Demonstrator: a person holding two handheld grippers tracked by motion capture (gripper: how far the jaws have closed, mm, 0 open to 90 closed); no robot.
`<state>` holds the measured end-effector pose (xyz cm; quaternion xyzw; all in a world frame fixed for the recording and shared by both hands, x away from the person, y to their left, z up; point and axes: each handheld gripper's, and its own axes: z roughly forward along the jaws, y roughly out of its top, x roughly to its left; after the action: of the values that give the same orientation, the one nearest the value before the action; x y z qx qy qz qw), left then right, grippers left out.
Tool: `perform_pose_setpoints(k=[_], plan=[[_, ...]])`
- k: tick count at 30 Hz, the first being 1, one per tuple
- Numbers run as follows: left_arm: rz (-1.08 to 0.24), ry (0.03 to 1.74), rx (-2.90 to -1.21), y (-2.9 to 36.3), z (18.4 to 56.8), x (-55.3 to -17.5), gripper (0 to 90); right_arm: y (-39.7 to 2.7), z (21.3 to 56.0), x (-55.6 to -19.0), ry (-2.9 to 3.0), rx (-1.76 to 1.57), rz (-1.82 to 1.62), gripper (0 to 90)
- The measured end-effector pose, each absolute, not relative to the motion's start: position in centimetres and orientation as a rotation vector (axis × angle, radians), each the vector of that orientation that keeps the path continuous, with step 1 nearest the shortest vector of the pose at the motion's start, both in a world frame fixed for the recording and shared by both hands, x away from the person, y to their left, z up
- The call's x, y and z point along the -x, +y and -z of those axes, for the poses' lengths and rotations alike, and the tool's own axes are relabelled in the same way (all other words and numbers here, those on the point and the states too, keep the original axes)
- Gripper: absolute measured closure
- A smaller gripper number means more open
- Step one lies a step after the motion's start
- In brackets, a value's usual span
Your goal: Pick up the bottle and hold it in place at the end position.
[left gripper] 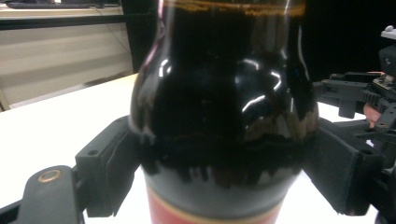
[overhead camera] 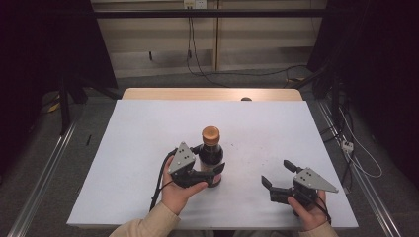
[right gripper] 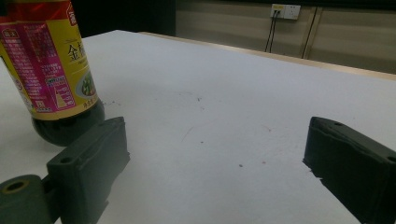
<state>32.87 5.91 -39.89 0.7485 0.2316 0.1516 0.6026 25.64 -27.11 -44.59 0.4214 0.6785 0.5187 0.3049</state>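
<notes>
Two grippers: left gripper clamps upright bottle; right gripper wide open, empty.

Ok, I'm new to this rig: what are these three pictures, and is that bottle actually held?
A person holds a two-jaw gripper in each hand. The high view looks down on the white table; the other two pictures come from cameras riding on the grippers. A dark sauce bottle with an orange cap stands upright on the table. The left gripper has its jaws on either side of the bottle's body, seemingly touching it. The right gripper rests open, apart from the bottle, holding nothing.
</notes>
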Motion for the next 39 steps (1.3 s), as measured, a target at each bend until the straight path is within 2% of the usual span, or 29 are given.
perform_pose_setpoints(k=[8, 23, 39], plan=[[-0.394, 0.544, -1.762, 5.4, 40.0, -33.0, 26.9, -27.3, 44.6, -25.6, 1.79, -1.123, -1.376, 5.7], [-0.37, 0.499, -1.762, 5.6, 40.0, -33.7, 27.7, -27.3, 44.5, -25.5, 1.783, -1.109, -1.383, 5.7], [-0.381, 0.488, -1.774, 5.6, 38.8, -36.3, 26.9, -27.2, 44.4, -25.4, 1.784, -1.103, -1.384, 5.7]])
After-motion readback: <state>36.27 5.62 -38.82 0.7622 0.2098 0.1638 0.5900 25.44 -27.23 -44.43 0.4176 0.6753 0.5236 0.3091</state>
